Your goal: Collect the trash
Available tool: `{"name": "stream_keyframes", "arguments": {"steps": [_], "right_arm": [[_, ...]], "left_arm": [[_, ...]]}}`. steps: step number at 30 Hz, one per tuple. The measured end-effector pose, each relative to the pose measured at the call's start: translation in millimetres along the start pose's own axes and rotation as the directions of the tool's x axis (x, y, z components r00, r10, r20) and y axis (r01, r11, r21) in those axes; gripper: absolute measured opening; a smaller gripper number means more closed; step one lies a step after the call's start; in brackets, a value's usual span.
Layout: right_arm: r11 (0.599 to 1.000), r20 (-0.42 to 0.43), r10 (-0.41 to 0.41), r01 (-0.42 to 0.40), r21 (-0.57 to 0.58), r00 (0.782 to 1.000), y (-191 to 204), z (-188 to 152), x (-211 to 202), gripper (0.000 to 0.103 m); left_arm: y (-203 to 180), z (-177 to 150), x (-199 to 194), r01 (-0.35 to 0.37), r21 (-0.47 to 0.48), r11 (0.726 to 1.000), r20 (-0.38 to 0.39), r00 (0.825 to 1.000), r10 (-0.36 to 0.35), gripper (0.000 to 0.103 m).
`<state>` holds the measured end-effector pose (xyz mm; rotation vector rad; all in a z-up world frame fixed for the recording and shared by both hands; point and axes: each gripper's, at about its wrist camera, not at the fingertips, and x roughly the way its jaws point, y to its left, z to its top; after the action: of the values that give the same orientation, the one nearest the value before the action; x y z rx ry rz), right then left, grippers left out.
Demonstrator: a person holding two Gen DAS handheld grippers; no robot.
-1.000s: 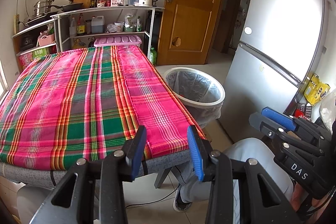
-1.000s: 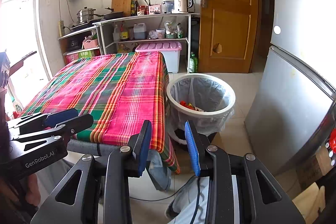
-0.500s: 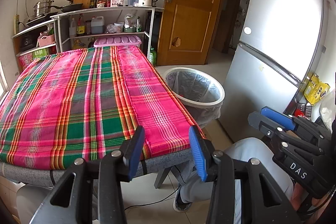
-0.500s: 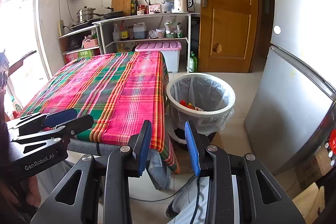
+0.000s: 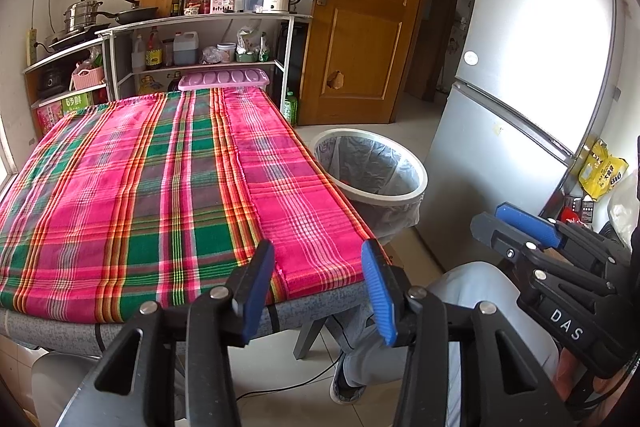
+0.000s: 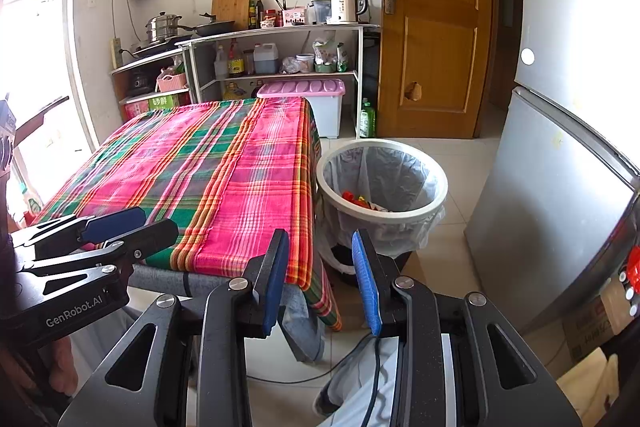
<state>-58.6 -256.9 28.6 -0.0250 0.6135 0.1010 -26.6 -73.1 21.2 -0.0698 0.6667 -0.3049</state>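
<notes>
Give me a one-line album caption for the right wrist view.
Right gripper open and empty beside a plaid-covered table, facing a lined trash bin.

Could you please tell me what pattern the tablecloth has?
The tablecloth is pink, green and orange plaid, clearest in the left wrist view.

A table (image 5: 316, 303) stands on the tiled floor (image 6: 460, 163), and a pink-and-green plaid cloth (image 5: 160, 187) covers its top. A lined trash bin (image 6: 382, 195) stands on the floor just beside it.

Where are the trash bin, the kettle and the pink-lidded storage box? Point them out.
trash bin (image 6: 404, 213), right wrist view, front of its white rim.
kettle (image 6: 344, 7), right wrist view, middle of its body.
pink-lidded storage box (image 6: 300, 87), right wrist view, on its lid.
</notes>
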Motion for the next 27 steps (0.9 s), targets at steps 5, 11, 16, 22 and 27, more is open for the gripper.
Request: {"name": "stream_keyframes", "arguments": {"steps": [5, 11, 16, 22, 27], "right_arm": [[1.000, -0.001, -0.001, 0.001, 0.000, 1.000, -0.1, -0.1, 0.1, 0.034], [1.000, 0.000, 0.000, 0.000, 0.000, 1.000, 0.0, 0.2, 0.0, 0.034], [1.000, 0.001, 0.000, 0.000, 0.000, 1.000, -0.3, 0.4, 0.1, 0.034], [1.000, 0.001, -0.001, 0.001, 0.000, 1.000, -0.8, 0.1, 0.5, 0.034], [1.000, 0.000, -0.001, 0.001, 0.000, 1.000, -0.9, 0.2, 0.6, 0.034]], "left_arm": [[0.5, -0.7, -0.6, 0.003, -0.001, 1.000, 0.000, 1.000, -0.003, 0.047], [0.1, -0.7, -0.8, 0.002, 0.000, 1.000, 0.000, 1.000, -0.002, 0.047], [0.4, -0.8, -0.6, -0.001, 0.000, 1.000, -0.002, 1.000, 0.001, 0.048], [0.8, -0.9, -0.9, -0.002, 0.002, 1.000, -0.001, 1.000, 0.002, 0.048], [0.2, -0.5, -0.4, -0.001, 0.002, 1.000, -0.002, 1.000, 0.001, 0.048]]}}
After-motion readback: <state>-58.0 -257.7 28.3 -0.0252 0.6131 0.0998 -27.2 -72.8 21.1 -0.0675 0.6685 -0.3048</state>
